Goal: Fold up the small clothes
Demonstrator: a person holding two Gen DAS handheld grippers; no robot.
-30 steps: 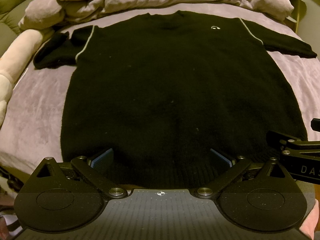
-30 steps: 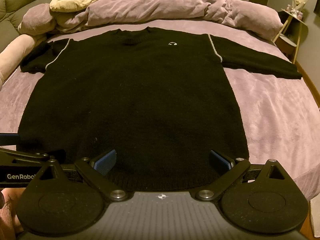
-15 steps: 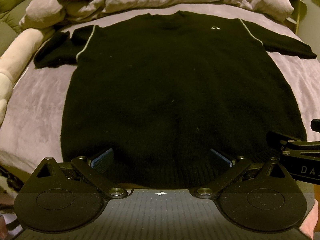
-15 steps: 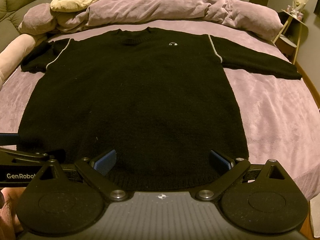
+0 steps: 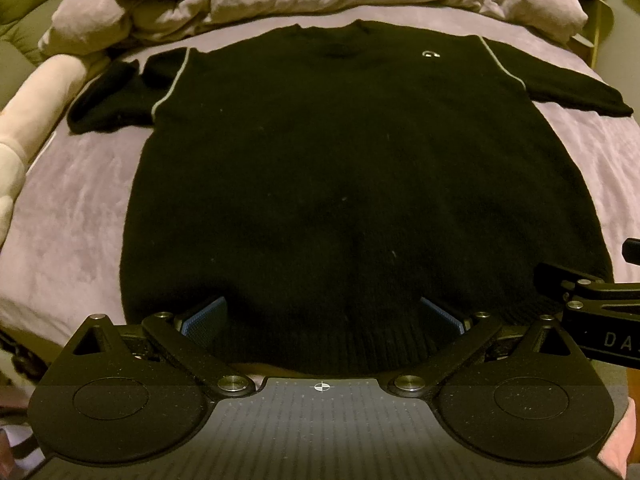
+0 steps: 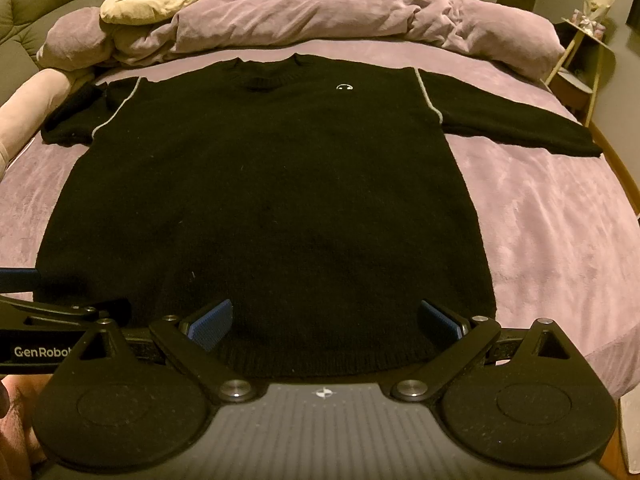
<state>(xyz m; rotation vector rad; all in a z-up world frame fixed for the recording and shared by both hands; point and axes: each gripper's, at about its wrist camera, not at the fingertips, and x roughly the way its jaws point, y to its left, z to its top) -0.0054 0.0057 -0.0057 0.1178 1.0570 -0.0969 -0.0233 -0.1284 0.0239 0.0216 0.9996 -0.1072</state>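
A black knit sweater (image 5: 352, 168) (image 6: 272, 184) lies flat and face up on the purple bed, collar far, hem near, both sleeves spread sideways. It has pale piping at the shoulders and a small white logo (image 6: 344, 87) on the chest. My left gripper (image 5: 322, 316) hovers open over the hem (image 5: 328, 356), blue pads wide apart with nothing between them. My right gripper (image 6: 324, 318) is open too, over the hem's right half. Each gripper's side shows at the edge of the other's view.
A bunched purple duvet (image 6: 320, 12) and a cream face cushion (image 6: 150, 0) lie across the far end of the bed. A long pale bolster (image 5: 36, 96) runs along the left. A small side table (image 6: 580, 60) stands at the far right.
Both grippers have held almost still over the hem; the views shift only slightly. The sweater has not moved.
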